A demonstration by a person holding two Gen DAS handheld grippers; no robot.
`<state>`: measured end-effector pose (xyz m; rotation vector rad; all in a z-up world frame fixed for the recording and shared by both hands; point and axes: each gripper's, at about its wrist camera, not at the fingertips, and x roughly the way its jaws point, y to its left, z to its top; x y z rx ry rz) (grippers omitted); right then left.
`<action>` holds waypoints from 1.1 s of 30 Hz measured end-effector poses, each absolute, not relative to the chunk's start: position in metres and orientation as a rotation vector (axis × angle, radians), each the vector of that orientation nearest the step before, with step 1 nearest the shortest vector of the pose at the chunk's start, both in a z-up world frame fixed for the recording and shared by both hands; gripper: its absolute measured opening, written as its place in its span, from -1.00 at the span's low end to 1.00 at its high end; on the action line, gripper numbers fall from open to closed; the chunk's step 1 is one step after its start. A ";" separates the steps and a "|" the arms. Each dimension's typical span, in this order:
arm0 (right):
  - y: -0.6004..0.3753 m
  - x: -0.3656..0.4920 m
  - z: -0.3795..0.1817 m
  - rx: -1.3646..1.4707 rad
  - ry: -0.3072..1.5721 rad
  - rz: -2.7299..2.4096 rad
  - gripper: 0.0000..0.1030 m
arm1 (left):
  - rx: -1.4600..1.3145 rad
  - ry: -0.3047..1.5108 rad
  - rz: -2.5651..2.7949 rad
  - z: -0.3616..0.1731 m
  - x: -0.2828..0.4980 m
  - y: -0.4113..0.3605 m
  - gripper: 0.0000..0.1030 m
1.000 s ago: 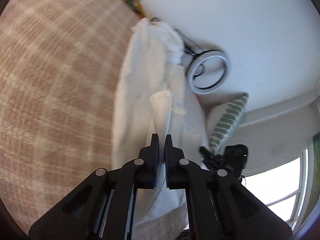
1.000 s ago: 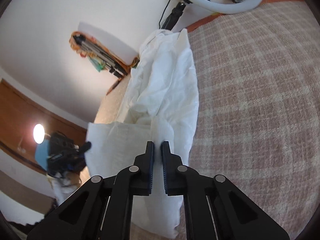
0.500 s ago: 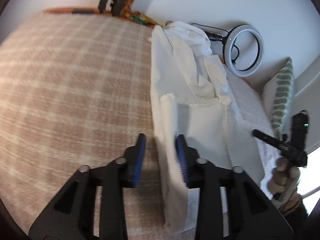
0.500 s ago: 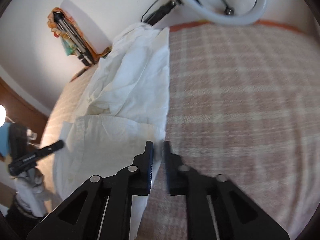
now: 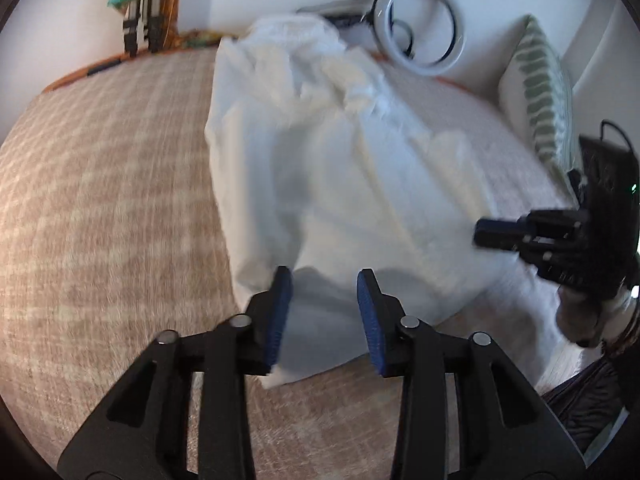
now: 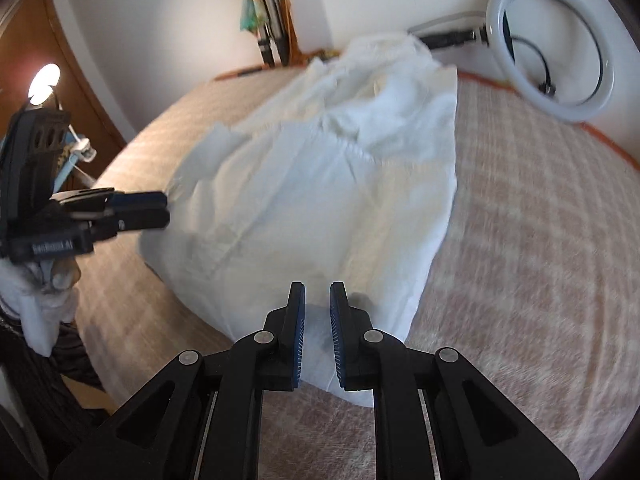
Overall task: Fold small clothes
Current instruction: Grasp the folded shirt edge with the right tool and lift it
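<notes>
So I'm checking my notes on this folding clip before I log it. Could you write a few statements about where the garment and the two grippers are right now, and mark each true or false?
1. The white garment lies on a plaid bedspread. True.
2. The left gripper is clamped on the cloth. False: its jaws stand wide apart with nothing pinched between them.
3. A ring light lies at the far end of the bed by the wall. True.
4. The right gripper holds a fold lifted in the air. False: its jaws are a little apart over the garment's near edge, and the cloth lies on the bed.
5. A striped pillow shows in the left wrist view. True.
</notes>
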<state>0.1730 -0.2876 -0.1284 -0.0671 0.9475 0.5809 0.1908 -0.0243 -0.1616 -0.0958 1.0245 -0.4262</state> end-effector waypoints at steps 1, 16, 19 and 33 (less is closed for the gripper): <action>-0.288 0.176 -0.133 -0.076 0.952 0.573 -0.83 | -0.119 1.022 -0.421 -0.164 0.192 -0.019 -0.50; -0.321 0.223 -0.087 0.101 0.852 0.602 -0.31 | -0.251 0.962 -0.360 -0.109 0.265 0.013 -0.45; -0.334 0.250 -0.078 0.130 0.825 0.575 -0.30 | -0.257 0.949 -0.330 -0.108 0.303 0.023 -0.24; -0.361 0.406 -0.113 0.283 0.896 0.518 -0.29 | -0.452 0.992 -0.372 -0.163 0.462 0.055 -0.06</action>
